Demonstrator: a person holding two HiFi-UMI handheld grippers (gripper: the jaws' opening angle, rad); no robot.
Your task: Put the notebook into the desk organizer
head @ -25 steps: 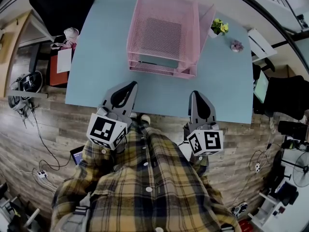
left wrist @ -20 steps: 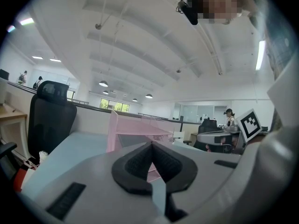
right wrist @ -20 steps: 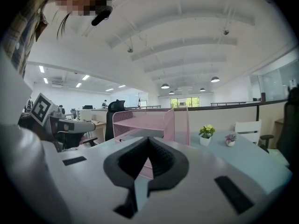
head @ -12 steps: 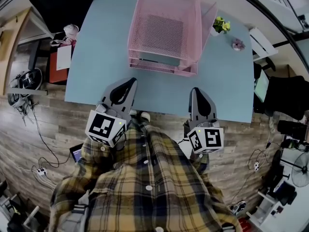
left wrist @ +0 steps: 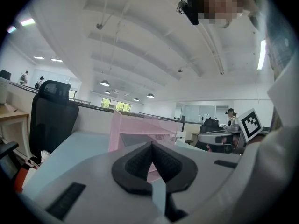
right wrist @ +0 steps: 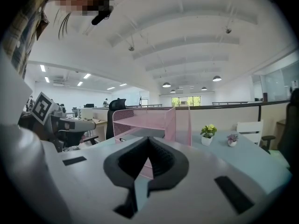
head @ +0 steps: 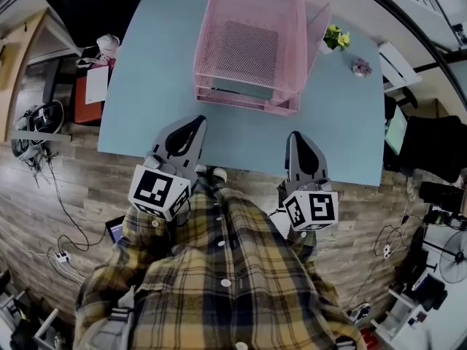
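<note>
A pink mesh desk organizer [head: 248, 106] stands at the back middle of the light blue table [head: 153, 79]. A flat grey notebook [head: 241, 90] lies inside one of its lower tiers; it also shows as a grey slab in the right gripper view [right wrist: 150, 133]. My left gripper [head: 198, 120] hovers over the table's near edge, shut and empty, with its pads meeting in the left gripper view [left wrist: 151, 146]. My right gripper [head: 294, 135] is held beside it, also shut on nothing [right wrist: 149, 139]. Both point at the organizer [right wrist: 140, 122] from a distance.
A small pot with yellow flowers [head: 333, 39] and a smaller pink plant [head: 358, 68] sit at the table's back right. A black chair [head: 87, 6] and a red box [head: 91, 97] stand left of the table. Cables lie on the wooden floor [head: 51, 195].
</note>
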